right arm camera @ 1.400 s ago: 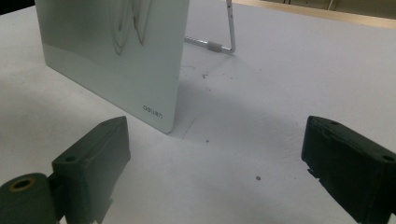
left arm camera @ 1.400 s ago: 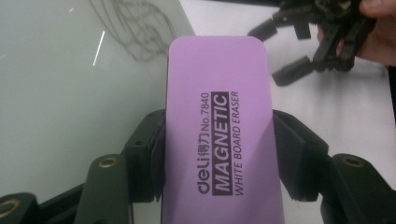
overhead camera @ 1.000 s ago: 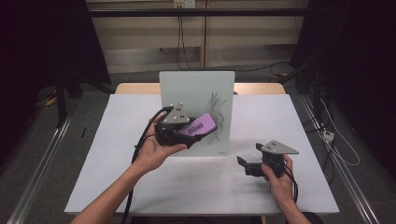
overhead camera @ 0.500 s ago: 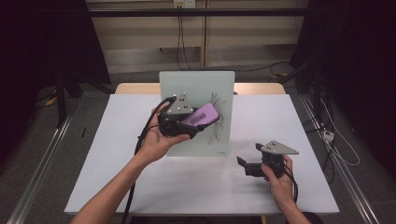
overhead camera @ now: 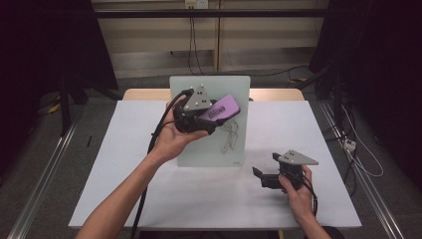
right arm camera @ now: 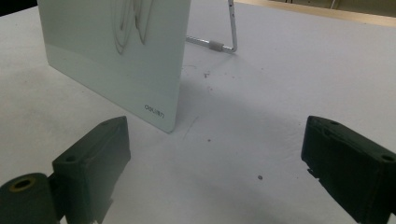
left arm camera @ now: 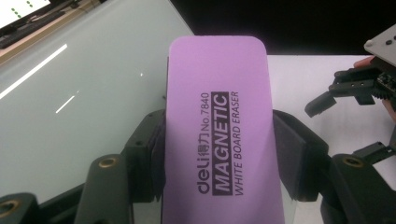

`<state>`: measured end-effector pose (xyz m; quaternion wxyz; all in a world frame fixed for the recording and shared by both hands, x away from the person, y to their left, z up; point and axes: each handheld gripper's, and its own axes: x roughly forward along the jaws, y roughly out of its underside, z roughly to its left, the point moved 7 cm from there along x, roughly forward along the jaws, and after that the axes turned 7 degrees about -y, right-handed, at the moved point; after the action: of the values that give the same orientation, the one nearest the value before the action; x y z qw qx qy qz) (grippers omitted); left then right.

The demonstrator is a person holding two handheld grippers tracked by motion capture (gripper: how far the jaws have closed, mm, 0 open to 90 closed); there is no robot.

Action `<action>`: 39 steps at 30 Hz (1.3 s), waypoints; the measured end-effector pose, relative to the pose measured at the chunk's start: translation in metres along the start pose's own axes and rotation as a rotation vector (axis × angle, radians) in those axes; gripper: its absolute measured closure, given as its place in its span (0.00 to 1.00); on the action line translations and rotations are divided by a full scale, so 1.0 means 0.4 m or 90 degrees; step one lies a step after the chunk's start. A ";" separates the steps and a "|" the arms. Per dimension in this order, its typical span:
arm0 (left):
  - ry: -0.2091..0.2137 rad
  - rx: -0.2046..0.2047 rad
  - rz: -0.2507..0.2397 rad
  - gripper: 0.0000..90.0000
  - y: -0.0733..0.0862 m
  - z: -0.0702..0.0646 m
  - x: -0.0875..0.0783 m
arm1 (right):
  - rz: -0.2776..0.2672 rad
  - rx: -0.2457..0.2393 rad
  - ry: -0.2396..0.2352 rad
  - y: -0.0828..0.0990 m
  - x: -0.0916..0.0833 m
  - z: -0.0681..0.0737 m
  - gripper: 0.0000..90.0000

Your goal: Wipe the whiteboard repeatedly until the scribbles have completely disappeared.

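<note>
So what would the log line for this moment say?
left gripper: shut on eraser, raised at whiteboard | right gripper: open, low over table | scribble: unerased

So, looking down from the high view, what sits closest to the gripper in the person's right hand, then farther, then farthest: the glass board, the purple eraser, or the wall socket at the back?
From the right gripper, near the table's front right:
1. Glass board: its lower corner stands just up and left of the gripper.
2. Purple eraser: higher, held in the left gripper before the board.
3. Wall socket: far back, at the top edge.

Glossy glass board (overhead camera: 209,124), matt plastic eraser (left arm camera: 217,135)
</note>
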<state>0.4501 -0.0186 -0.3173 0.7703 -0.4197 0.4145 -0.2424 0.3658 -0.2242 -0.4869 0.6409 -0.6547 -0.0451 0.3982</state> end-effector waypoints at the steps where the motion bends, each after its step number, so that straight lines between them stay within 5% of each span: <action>1: 0.002 0.003 -0.002 0.46 -0.004 0.002 0.002 | 0.000 -0.001 0.000 0.000 0.000 0.000 0.09; 26: 0.015 0.012 -0.015 0.46 -0.063 0.038 0.047 | -0.002 0.002 -0.004 0.000 0.000 0.001 0.09; 39: 0.006 0.030 -0.002 0.46 -0.057 0.053 0.060 | -0.001 0.001 -0.004 0.000 -0.001 0.001 0.09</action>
<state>0.4805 -0.0386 -0.3021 0.7778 -0.4009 0.4113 -0.2552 0.3654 -0.2241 -0.4868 0.6418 -0.6527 -0.0473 0.3997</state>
